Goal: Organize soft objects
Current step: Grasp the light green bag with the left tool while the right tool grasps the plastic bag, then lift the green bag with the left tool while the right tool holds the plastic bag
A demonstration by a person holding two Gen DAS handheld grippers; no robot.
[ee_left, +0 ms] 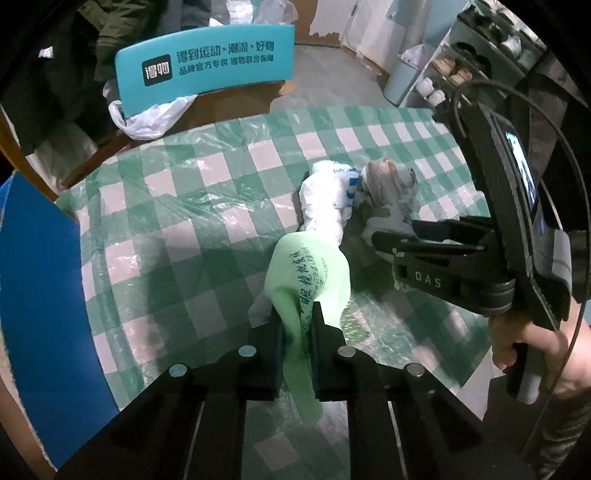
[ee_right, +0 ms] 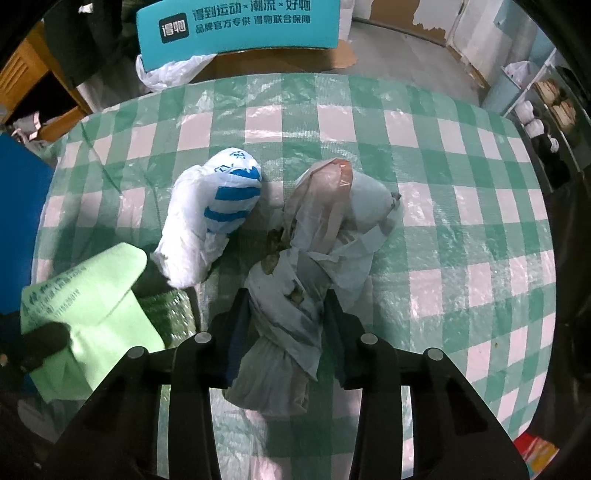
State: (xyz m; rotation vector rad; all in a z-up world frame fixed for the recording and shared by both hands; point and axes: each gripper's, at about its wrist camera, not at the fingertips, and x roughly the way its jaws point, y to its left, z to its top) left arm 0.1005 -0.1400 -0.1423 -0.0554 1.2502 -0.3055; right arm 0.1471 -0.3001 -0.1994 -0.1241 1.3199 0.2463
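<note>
My left gripper [ee_left: 298,332] is shut on a light green plastic bag [ee_left: 310,273] with printed text, held over the checked tablecloth [ee_left: 184,206]; the bag also shows in the right wrist view [ee_right: 88,295]. A rolled white bag with blue stripes [ee_right: 214,206] lies on the cloth just beyond it. My right gripper [ee_right: 286,314] is shut on a knotted grey-white bag bundle with a brownish bag [ee_right: 325,229], which rests on the cloth to the right of the white bag. The right gripper also shows in the left wrist view [ee_left: 391,240].
A teal cardboard box with white lettering [ee_right: 236,29] and a loose white plastic bag [ee_left: 147,118] lie beyond the table's far edge. A blue panel [ee_left: 37,280] stands at the left. Shelves with shoes [ee_right: 550,107] stand at the right.
</note>
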